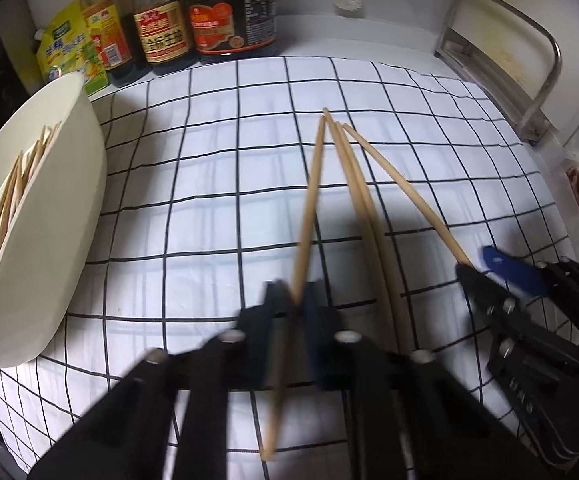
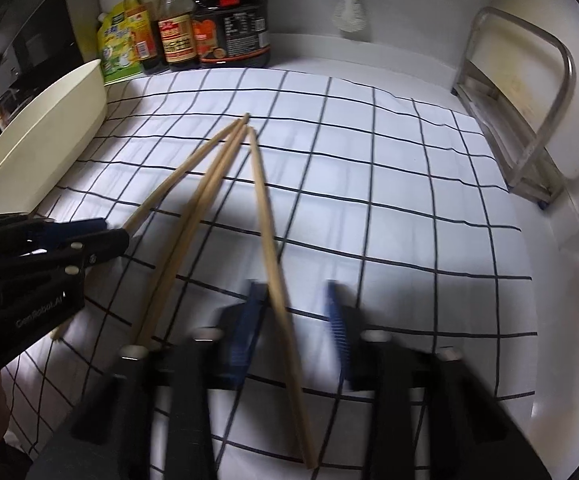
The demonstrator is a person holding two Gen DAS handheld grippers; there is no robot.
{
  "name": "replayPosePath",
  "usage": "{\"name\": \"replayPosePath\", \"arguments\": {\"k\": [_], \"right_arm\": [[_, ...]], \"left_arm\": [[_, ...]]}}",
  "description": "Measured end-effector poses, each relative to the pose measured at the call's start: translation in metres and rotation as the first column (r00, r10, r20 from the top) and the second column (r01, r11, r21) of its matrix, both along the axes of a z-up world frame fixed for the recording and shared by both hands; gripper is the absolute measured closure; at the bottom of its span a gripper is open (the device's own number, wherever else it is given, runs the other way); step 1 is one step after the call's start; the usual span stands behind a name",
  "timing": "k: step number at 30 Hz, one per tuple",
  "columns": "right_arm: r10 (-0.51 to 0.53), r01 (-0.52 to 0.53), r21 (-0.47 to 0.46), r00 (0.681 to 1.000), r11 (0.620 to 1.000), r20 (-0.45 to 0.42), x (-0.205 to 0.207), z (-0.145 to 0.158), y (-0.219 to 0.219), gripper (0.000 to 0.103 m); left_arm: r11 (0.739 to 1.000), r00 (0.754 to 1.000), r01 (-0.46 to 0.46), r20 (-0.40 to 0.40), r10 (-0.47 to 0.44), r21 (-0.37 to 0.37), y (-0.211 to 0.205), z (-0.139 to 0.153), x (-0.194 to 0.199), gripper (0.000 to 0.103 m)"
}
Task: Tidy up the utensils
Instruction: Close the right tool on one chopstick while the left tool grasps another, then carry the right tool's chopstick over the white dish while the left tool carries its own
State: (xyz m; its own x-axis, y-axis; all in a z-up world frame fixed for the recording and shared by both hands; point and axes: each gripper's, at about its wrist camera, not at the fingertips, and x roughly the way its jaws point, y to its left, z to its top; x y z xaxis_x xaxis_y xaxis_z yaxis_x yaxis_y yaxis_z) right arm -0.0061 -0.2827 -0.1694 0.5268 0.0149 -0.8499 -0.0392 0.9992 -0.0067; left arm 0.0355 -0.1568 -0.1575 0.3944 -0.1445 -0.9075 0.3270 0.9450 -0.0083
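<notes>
While a sheaf of stored chopsticks (image 1: 13, 196) already stands inside the cream container (image 1: 69, 200), well off to the left of the left gripper (image 1: 294, 300), four more lie loose on the checked cloth (image 1: 209, 160) that covers the counter. The sorting therefore looks partly done, and these last four are yet to be carried over.

The four fan out from a point far ahead of both grippers, with their tips nearly touching there and their butt ends spreading back toward the jaws. The left gripper's jaws are clenched on the leftmost chopstick (image 1: 309, 208), pinching it some way short of its near end, which sticks out behind them. The stick appears to slope from the grip down to the cloth ahead, though blur makes it hard to tell whether it is clear of the fabric.

The middle pair (image 1: 353, 184) lies side by side between the two grippers, and neither one touches it.

In the right wrist view the right gripper (image 2: 294, 294) straddles the rightmost chopstick (image 2: 263, 208). Its jaws stand apart with a plain gap between them. The stick rests against the inner blue pad (image 2: 249, 312), and the other side does not reach it. This view is smeared too, so the grasp looks unfinished rather than firm.

Sauce bottles (image 1: 161, 28) stand far beyond the jaws.
</notes>
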Motion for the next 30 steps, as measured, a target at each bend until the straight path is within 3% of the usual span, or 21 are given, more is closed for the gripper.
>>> {"name": "replayPosePath", "arguments": {"k": [7,12,18,22,30], "right_arm": [[-0.025,0.026,0.051,1.000,0.998,-0.014,-0.002,0.008,-0.002,0.096],[-0.067,0.065,0.088,0.998,0.994,0.015,-0.010,0.029,-0.004,0.097],[-0.092,0.083,0.145,0.994,0.986,0.054,-0.011,0.064,0.009,0.096],[-0.100,0.080,0.247,0.993,0.966,0.067,0.000,0.080,0.034,0.096],[0.024,-0.051,0.265,0.994,0.963,0.103,0.040,0.105,0.121,0.096]], "left_arm": [[0.998,0.999,0.012,-0.050,-0.015,-0.055,0.008,0.004,0.003,0.096],[0.996,0.999,0.029,-0.021,-0.031,-0.085,0.015,0.024,0.000,0.096],[0.990,0.998,0.047,0.046,-0.041,-0.131,0.036,0.068,0.000,0.096],[0.989,0.996,0.035,0.083,-0.023,-0.142,0.060,0.092,0.004,0.096],[0.989,0.983,-0.087,0.148,0.105,-0.122,0.152,0.126,0.025,0.096]]}}
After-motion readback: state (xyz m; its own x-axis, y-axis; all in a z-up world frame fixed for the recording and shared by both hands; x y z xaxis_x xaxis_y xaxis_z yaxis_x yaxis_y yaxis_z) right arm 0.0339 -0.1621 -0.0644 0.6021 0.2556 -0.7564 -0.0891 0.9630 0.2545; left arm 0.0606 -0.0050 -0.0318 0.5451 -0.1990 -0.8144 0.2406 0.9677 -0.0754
